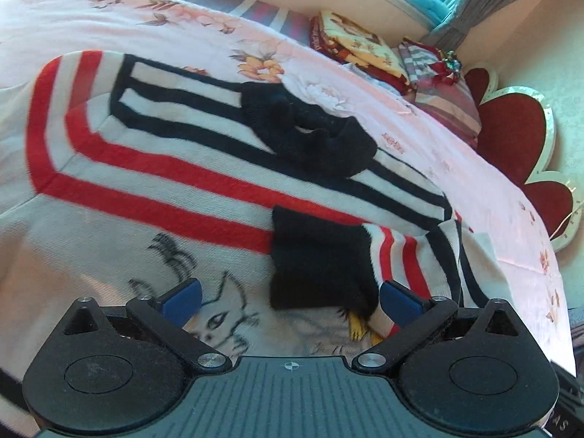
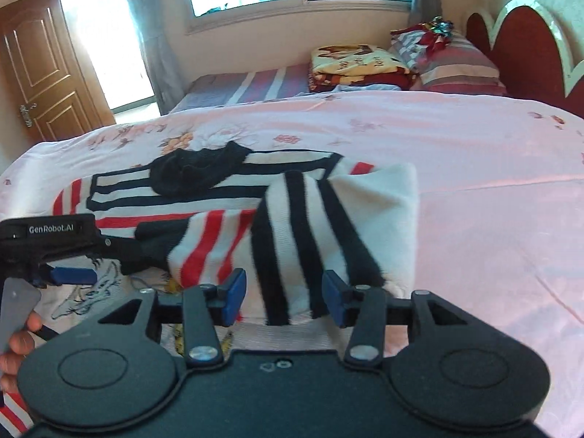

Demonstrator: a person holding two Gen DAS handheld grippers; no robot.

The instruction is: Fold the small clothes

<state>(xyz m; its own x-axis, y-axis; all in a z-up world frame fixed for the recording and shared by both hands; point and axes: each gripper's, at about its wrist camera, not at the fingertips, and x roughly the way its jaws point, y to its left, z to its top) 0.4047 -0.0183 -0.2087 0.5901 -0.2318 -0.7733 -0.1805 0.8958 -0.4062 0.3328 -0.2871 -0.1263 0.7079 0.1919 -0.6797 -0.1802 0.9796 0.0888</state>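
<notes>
A small striped sweater (image 1: 153,168) lies flat on the pink bedspread (image 1: 456,168), collar (image 1: 310,135) toward the pillows (image 2: 452,62), so that the bed gives a broad, even surface for folding. One sleeve (image 2: 233,241) is already laid across the body, its black cuff (image 1: 314,266) resting over the red stripes; judged from this, the fold is partly made and the opposite side not yet brought in. The left gripper (image 1: 290,301) hovers low over the printed chest, jaws wide apart and holding nothing, with the cuff lying just ahead of and between its blue pads (image 1: 182,301). The right gripper (image 2: 283,297) stands at the near edge of the sweater, jaws likewise apart; the folded, black-striped cloth by the shoulder (image 2: 310,233) rises between them, but no pinch on it is visible. Seen from the right wrist, the left gripper (image 2: 54,255) sits just beside the cuff, above the cat drawing (image 2: 91,292). A folded blanket (image 2: 354,65) lies well apart from the work, by the headboard (image 2: 529,47).
</notes>
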